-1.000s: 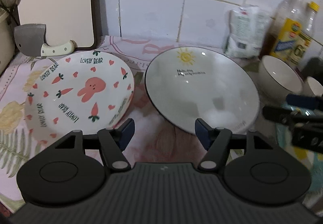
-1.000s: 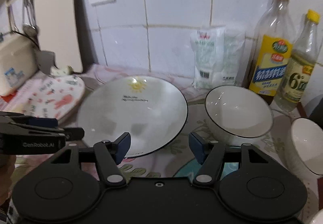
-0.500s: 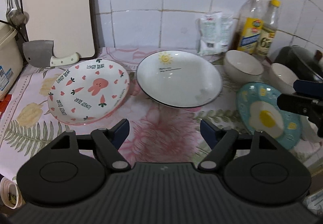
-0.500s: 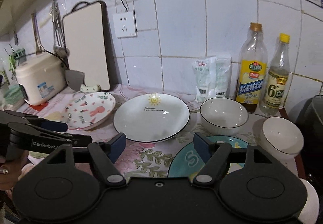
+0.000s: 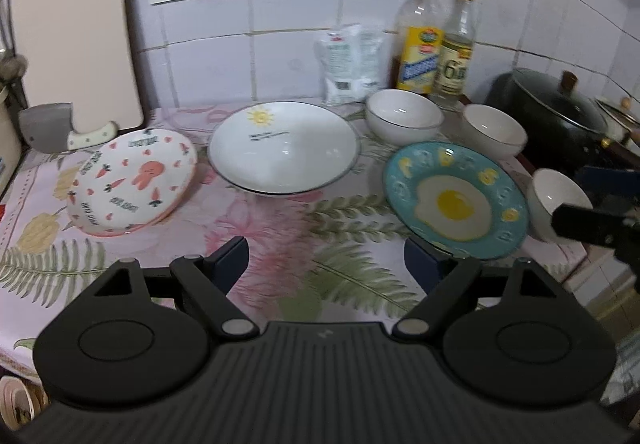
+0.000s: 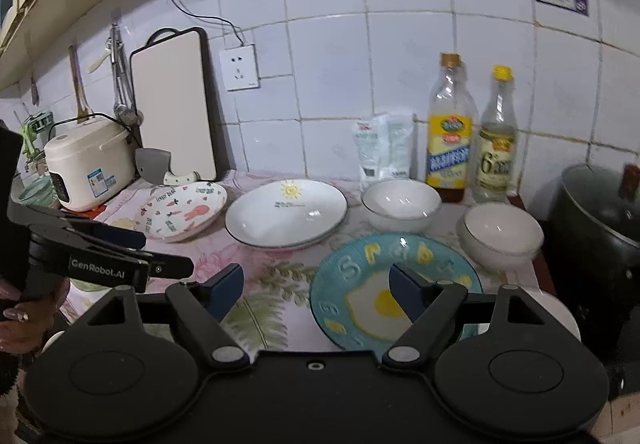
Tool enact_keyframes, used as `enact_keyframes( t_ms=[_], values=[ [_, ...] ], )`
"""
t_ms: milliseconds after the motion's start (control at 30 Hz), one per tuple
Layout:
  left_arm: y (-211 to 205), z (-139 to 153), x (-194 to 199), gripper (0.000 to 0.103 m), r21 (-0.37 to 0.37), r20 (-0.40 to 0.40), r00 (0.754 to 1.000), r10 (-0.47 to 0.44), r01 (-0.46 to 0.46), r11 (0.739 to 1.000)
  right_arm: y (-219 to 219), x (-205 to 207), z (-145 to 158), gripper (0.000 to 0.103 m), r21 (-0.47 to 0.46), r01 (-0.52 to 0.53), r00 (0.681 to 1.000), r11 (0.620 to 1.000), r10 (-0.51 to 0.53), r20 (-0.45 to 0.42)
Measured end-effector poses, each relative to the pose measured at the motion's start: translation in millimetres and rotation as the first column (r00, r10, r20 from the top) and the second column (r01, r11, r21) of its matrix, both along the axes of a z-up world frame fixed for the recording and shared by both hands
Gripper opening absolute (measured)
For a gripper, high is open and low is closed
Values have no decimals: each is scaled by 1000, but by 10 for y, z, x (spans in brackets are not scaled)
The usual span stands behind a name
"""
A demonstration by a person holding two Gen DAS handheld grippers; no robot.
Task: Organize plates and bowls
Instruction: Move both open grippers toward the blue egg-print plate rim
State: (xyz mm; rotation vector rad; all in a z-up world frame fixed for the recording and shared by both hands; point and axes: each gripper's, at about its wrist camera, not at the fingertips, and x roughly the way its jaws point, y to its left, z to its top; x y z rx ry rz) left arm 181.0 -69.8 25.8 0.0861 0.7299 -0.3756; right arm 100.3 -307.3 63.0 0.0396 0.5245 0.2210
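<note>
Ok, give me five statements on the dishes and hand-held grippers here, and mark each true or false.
1. Both the left hand-held gripper and the right hand-held gripper are open and hold nothing. True.
2. The egg plate is stacked on the sun plate. False: they lie side by side on the counter, apart.
3. The rabbit plate lies left of the sun plate. True.
4. Only one white bowl is on the counter. False: three show, the back bowl, the middle bowl and the near bowl.
5. The two bottles stand in front of the egg plate. False: they stand at the tiled wall, behind the bowls.
</note>
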Motion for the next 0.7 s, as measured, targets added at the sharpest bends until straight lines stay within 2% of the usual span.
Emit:
enact_keyframes(
  t_ms=[267,467,600,700],
  values=[
    [-324,-108,13,85,-36,-27,996,-82,81,996,-193,-186,-308,84,83,76,997,994,-75,-17],
    [-539,-303,180,85,-43,-50,994,-97,95,995,-281,-75,-648,84,133,120,991,984,-111,-72],
    [-644,-445,266,85,-36,-20,995,-95,95,995,-345,37,-884,84,154,150,986,977,-135,-100],
    [-690,-552,346,83,-57,-1,996,-92,92,994,-416,110,-1030,84,177,178,982,968,-164,-93]
  ],
)
